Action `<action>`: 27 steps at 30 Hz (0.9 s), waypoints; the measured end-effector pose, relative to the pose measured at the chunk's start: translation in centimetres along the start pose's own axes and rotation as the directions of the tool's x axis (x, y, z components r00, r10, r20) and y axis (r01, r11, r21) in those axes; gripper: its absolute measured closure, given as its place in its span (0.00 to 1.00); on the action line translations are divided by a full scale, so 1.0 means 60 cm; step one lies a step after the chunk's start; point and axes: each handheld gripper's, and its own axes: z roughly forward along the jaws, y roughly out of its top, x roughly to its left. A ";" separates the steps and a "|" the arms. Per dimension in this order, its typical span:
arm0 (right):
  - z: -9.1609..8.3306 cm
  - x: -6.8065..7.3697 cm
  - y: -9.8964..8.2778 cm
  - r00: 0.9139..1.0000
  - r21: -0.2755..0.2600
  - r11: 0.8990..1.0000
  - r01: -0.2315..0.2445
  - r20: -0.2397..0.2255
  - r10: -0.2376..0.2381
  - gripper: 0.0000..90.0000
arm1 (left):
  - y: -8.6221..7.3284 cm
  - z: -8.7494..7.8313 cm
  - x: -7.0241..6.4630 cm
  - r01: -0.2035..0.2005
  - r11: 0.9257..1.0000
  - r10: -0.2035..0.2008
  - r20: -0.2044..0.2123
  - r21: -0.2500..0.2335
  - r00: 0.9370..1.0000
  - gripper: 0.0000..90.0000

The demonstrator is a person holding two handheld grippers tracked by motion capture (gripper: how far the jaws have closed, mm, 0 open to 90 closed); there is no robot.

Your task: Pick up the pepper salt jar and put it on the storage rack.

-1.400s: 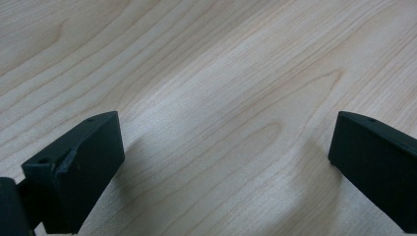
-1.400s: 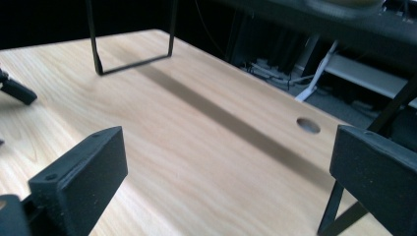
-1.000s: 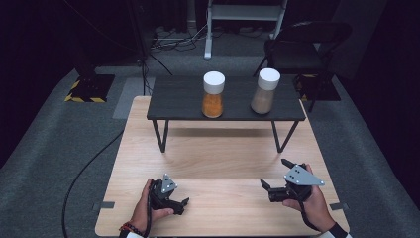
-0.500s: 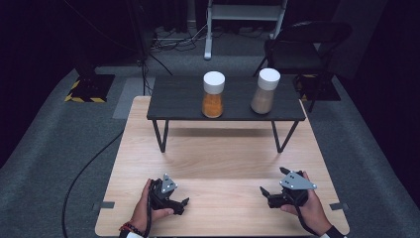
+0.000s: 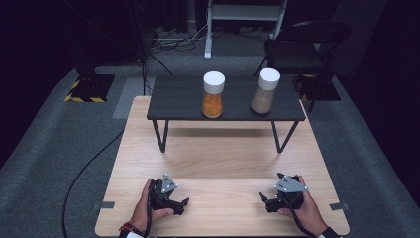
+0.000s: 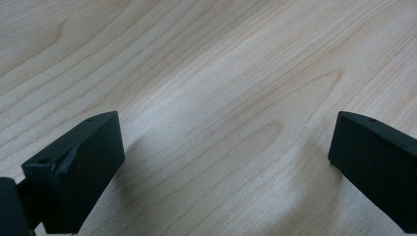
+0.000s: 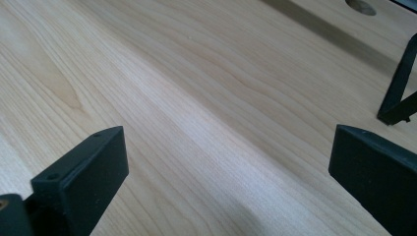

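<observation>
The wooden table (image 5: 218,163) is carrying a low dark shelf (image 5: 178,99) on thin black legs along its far edge, and on that shelf two white-lidded jars are standing upright and well apart from both hands: the orange-filled jar (image 5: 213,95) near the middle, the tan-filled jar (image 5: 265,91) to its right. Both are sitting far from the near edge, where the person is resting the left gripper (image 5: 182,203) and the right gripper (image 5: 264,200) low over bare wood. In each gripper view the jaws are standing wide apart with nothing between them, only wood grain showing in the gap.

Judging from this, the reach towards the jars is the step in hand, and neither jar is being touched yet. Doing it well likely means lifting each gripper clear of the shelf's front edge before going forward, keeping the jaws fully spread, and coming in level at the glass body below the lid, not at the lid itself. The right gripper is looking towards a shelf leg (image 7: 397,93), so steering above it is advisable
</observation>
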 end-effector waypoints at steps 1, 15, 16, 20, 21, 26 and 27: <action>0.002 0.000 0.000 1.000 0.008 1.000 0.002 0.002 -0.002 0.01 | 0.000 0.000 0.000 0.000 1.000 0.000 0.000 0.000 1.000 0.00; 0.019 -0.004 -0.005 1.000 0.060 0.998 -0.009 -0.005 0.010 0.01 | 0.000 0.000 0.000 0.000 1.000 0.000 0.000 0.000 1.000 0.00; 0.020 -0.004 -0.004 1.000 0.066 0.998 -0.008 -0.004 0.008 0.01 | 0.000 0.000 0.000 0.000 1.000 0.000 0.000 0.000 1.000 0.00; 0.022 -0.006 -0.005 1.000 0.070 0.997 -0.011 -0.010 0.012 0.01 | 0.000 0.000 0.000 0.000 1.000 0.000 0.000 0.000 1.000 0.00; 0.023 -0.006 -0.005 1.000 0.070 0.998 -0.012 -0.011 0.013 0.01 | 0.000 0.000 0.000 0.000 1.000 0.000 0.000 0.000 1.000 0.00; 0.025 -0.017 -0.010 0.998 0.069 0.996 -0.056 -0.030 0.058 0.00 | 0.000 0.000 0.000 0.000 1.000 0.000 0.001 -0.001 1.000 0.00; 0.026 -0.019 -0.010 0.998 0.072 0.996 -0.061 -0.030 0.063 0.00 | 0.000 0.000 0.000 0.000 1.000 0.000 0.000 0.000 1.000 0.00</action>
